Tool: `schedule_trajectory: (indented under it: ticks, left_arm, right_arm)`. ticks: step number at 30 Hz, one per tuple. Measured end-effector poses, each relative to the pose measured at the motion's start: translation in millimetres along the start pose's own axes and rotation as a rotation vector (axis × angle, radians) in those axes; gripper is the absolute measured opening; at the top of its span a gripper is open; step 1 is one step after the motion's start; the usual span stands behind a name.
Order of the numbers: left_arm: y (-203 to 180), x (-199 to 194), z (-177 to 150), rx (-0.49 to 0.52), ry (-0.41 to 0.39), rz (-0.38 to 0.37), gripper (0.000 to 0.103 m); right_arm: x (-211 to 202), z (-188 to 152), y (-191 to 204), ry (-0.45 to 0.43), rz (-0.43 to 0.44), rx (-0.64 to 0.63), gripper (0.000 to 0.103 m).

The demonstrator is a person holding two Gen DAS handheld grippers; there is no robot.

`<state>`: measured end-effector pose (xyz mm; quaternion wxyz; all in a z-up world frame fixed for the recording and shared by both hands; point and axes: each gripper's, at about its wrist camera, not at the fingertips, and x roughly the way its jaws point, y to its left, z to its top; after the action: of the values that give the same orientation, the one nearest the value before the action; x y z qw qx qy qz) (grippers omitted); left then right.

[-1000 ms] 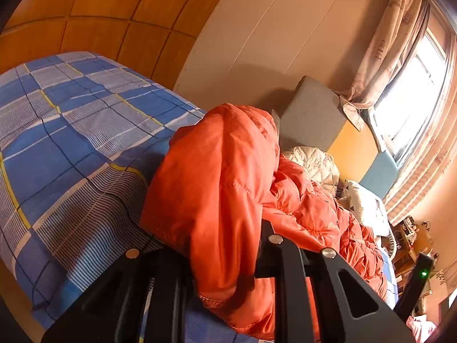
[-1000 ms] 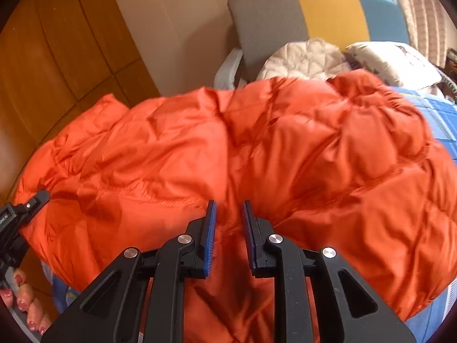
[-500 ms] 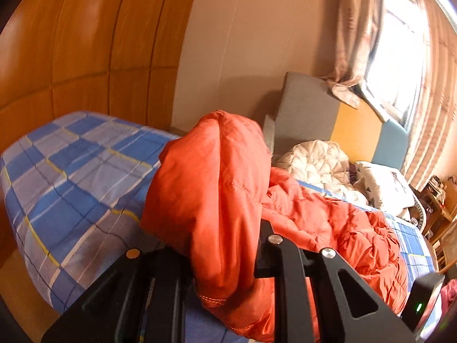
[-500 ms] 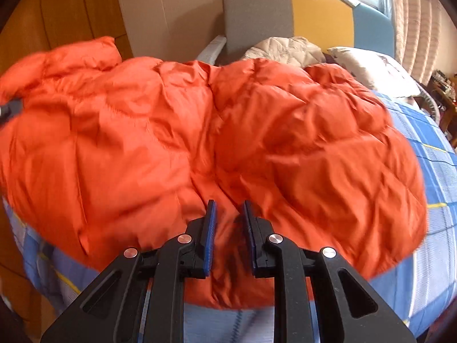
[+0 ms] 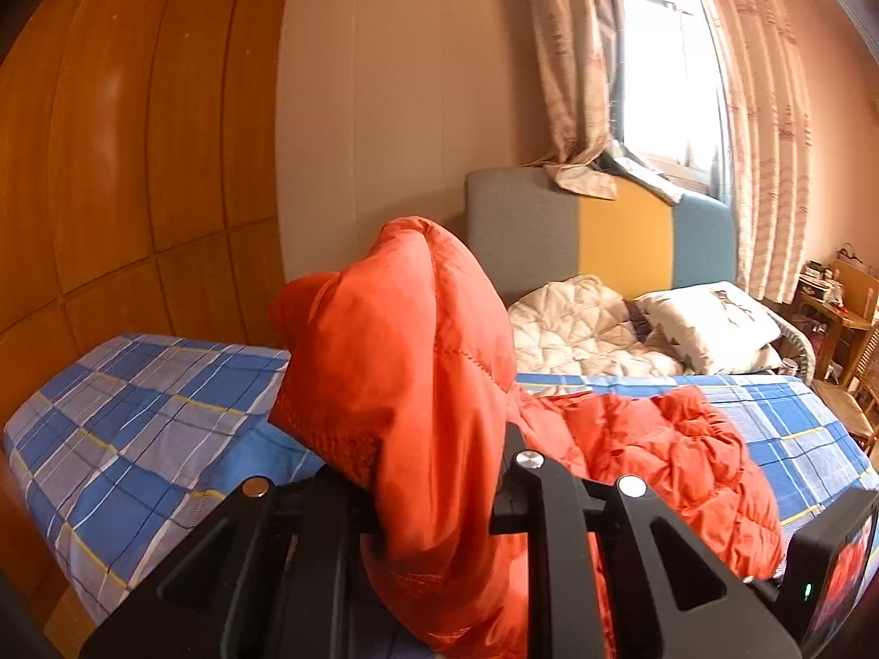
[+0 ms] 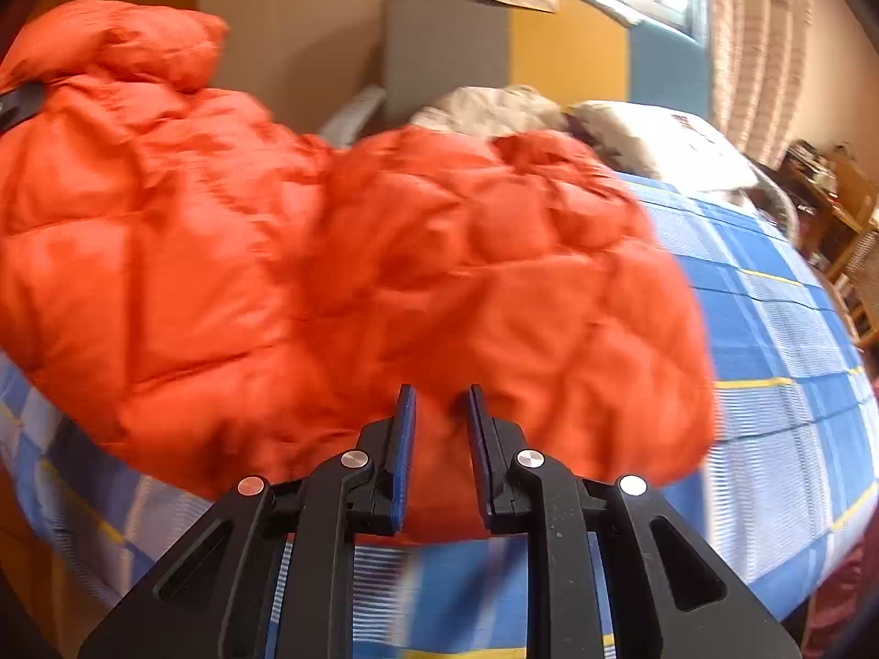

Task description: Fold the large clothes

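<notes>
Both claws grip the jacket [image 6: 351, 252]: left claw [image 5: 439, 494] clamps one puffy, slick bunch, right claw [image 6: 437, 439] the hem. Yank and it slips out.

A: so what's the jacket look like?
B: big puffy orange quilted down jacket [image 6: 467, 274], crumpled across the blue plaid bed. Left end [image 5: 406, 362] is bunched and lifted up, the rest sprawls off to the right.

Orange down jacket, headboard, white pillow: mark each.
orange down jacket [image 6: 450, 274], right wrist view, quilted body panel
headboard [image 5: 626, 236], left wrist view, yellow middle panel
white pillow [image 5: 708, 324], left wrist view, top face
</notes>
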<state>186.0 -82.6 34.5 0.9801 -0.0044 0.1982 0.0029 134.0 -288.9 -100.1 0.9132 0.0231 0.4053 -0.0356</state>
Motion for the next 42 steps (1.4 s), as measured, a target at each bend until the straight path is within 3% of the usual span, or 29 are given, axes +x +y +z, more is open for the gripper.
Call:
schedule_trajectory:
  ticks: [2,6,10,15,25,28,33,38,41,42]
  left_arm:
    - [-5.7,-1.7,-0.1,0.014,-0.010,-0.016,0.017]
    - [-28.3,-7.8,0.6,0.041,-0.026,-0.078,0.018]
    - [-54.2,-9.1,-2.8,0.067,-0.029,-0.164,0.019]
    - [-88.4,-6.5,-12.7,0.100,-0.027,-0.257,0.019]
    - [-131.6,12.5,-53.9,0.096,0.044,-0.416,0.020]
    - [-139.4,21.7,-67.3,0.085,0.070,-0.476,0.020]
    - [-159.1,25.1,-93.2,0.158,0.104,-0.511,0.020]
    - [-184.0,23.6,-119.3,0.288,0.122,-0.513,0.022]
    - [-186.2,19.5,-126.1,0.305,0.119,-0.528,0.023]
    - [-185.9,18.1,-126.5,0.305,0.121,-0.531,0.025]
  right_arm:
    - [9.9,-2.3,-15.3,0.034,-0.048,0.021,0.020]
    - [25.6,-14.3,-17.0,0.070,-0.030,0.001,0.020]
    - [14.0,-25.1,-19.0,0.060,0.000,0.009,0.020]
    - [10.5,-19.4,-58.0,0.039,0.061,0.098,0.020]
    - [-10.1,-14.0,-101.4,-0.017,-0.028,0.152,0.020]
    - [-16.0,-5.5,-130.0,-0.048,-0.040,0.206,0.020]
    - [-31.4,9.7,-150.1,-0.103,-0.041,0.193,0.020]
    - [-49.4,31.1,-143.6,-0.175,0.028,0.128,0.020]
    - [-52.7,53.2,-136.6,-0.196,0.181,0.066,0.020]
    - [-46.4,60.5,-132.2,-0.162,0.219,0.038,0.020]
